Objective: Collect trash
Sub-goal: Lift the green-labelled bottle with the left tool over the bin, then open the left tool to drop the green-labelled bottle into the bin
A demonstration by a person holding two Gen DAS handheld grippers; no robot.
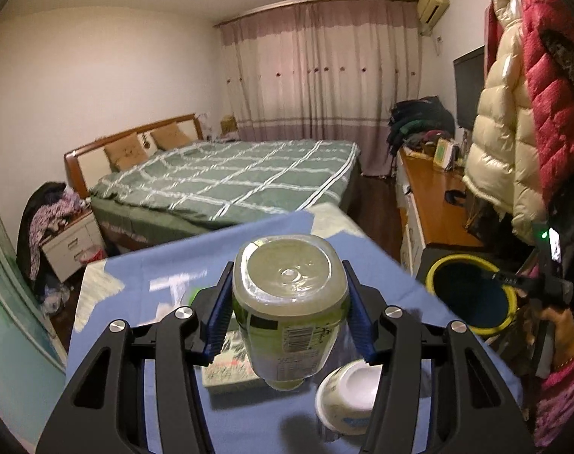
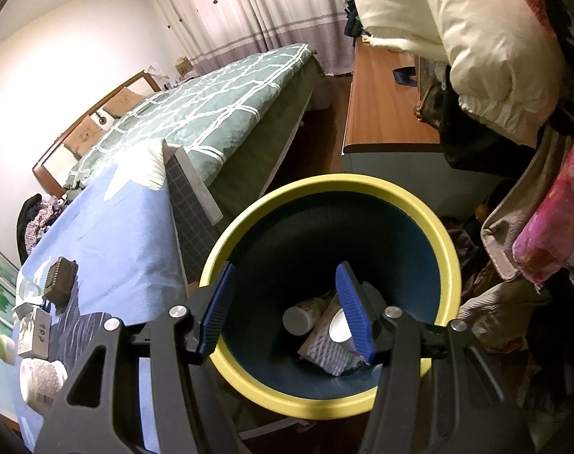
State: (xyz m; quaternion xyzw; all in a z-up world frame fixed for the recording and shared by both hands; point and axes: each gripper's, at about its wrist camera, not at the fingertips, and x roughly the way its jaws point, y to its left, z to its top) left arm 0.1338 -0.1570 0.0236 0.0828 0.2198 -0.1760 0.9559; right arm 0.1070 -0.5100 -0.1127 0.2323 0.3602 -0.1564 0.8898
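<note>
Left wrist: bottle (image 1: 289,314) hides much of the table (image 1: 135,276).

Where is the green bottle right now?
In the left wrist view the green bottle is clamped between the left gripper's blue pads, lifted above the blue tablecloth, with a paper cup lying below it.

We log the site as a home bedroom: made bed (image 1: 226,181) with wooden headboard (image 1: 135,140), drawn curtains (image 1: 321,64), bedside cabinet (image 1: 73,242), and hanging padded coats (image 1: 514,121).
</note>
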